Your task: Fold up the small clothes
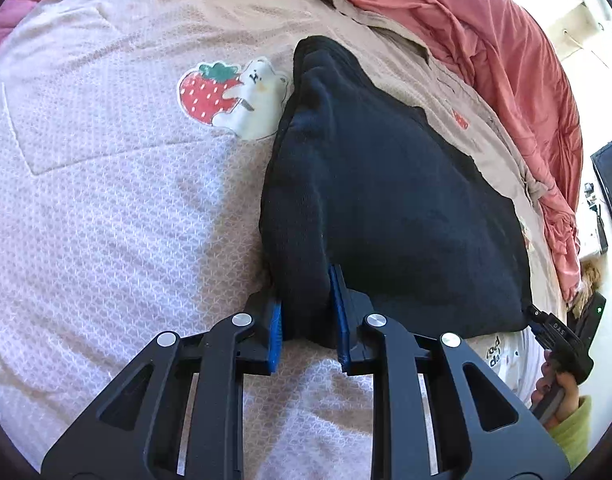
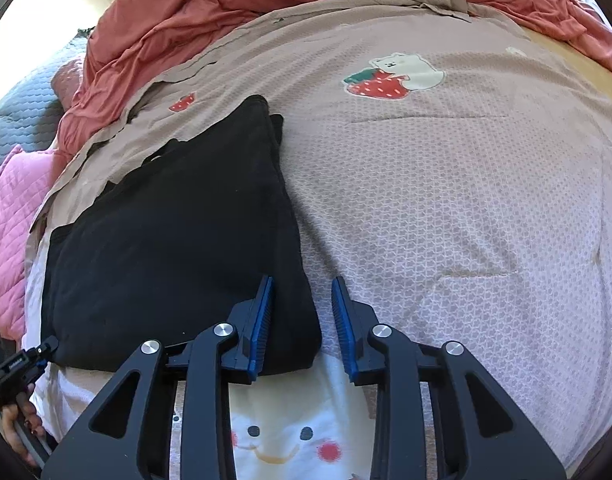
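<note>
My left gripper (image 1: 307,320) clamps the black garment's (image 1: 385,184) near corner; its long axis runs toward 12 o'clock on the quilt (image 1: 106,200). My right gripper (image 2: 302,326) stands apart, garment edge at 10 o'clock.

One dark garment (image 1: 385,184), two grippers (image 1: 307,320), perhaps two bedcovers (image 1: 106,200).

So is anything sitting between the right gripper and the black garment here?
Nothing visible does. The right gripper stands open at the black garment's near corner, only pink bedspread between its pads. The left gripper already pinches the other corner.
</note>
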`<action>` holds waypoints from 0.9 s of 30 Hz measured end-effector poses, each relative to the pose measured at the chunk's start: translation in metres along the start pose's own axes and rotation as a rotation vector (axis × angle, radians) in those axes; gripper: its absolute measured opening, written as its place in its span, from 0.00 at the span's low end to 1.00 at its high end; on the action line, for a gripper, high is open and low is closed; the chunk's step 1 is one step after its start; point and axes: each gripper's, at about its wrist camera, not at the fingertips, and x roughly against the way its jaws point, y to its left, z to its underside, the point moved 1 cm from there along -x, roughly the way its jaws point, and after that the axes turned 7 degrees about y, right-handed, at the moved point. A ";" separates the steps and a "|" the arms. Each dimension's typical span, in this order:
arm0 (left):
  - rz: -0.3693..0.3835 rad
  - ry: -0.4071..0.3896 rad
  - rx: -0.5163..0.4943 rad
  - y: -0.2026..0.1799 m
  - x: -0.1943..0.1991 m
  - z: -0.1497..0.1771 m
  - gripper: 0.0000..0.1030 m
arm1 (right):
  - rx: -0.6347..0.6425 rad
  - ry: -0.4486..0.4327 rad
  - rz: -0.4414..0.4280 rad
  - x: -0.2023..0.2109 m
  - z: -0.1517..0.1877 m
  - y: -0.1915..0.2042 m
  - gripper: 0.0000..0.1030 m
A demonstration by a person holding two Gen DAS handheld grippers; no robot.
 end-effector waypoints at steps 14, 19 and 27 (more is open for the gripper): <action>-0.137 -0.031 -0.115 -0.016 0.017 0.000 0.22 | 0.083 -0.120 0.066 0.032 -0.001 0.016 0.49; -0.142 -0.068 -0.137 -0.020 0.033 -0.004 0.24 | 0.125 -0.172 0.058 0.044 0.002 0.027 0.64; -0.231 -0.155 -0.192 -0.027 0.063 -0.010 0.36 | 0.247 -0.274 0.089 0.067 0.020 0.061 0.87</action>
